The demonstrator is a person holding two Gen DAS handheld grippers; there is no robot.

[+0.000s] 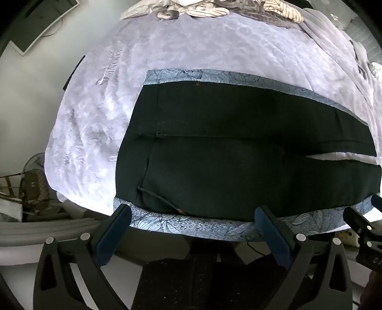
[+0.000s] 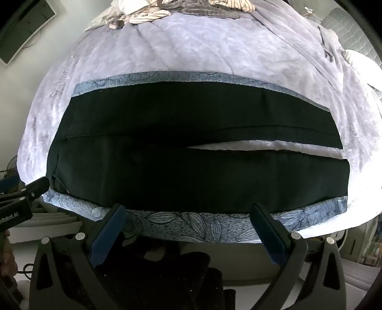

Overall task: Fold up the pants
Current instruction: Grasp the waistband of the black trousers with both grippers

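Observation:
Black pants (image 1: 238, 147) lie flat across the bed, waist at the left, legs running right with a narrow gap between them; they also show in the right wrist view (image 2: 191, 171). They rest on a blue floral cloth (image 1: 191, 224), also seen in the right wrist view (image 2: 195, 226). My left gripper (image 1: 193, 212) is open and empty, just short of the near edge by the waist end. My right gripper (image 2: 188, 209) is open and empty at the near edge by the legs. The right gripper shows at the left view's right edge (image 1: 363, 221).
A pale lavender bedspread (image 1: 191, 43) covers the bed. Crumpled striped clothes (image 2: 152, 14) lie at the far end. A white wall and a framed panel (image 1: 35, 26) are at left. A bag and clutter (image 1: 28, 186) sit on the floor at left.

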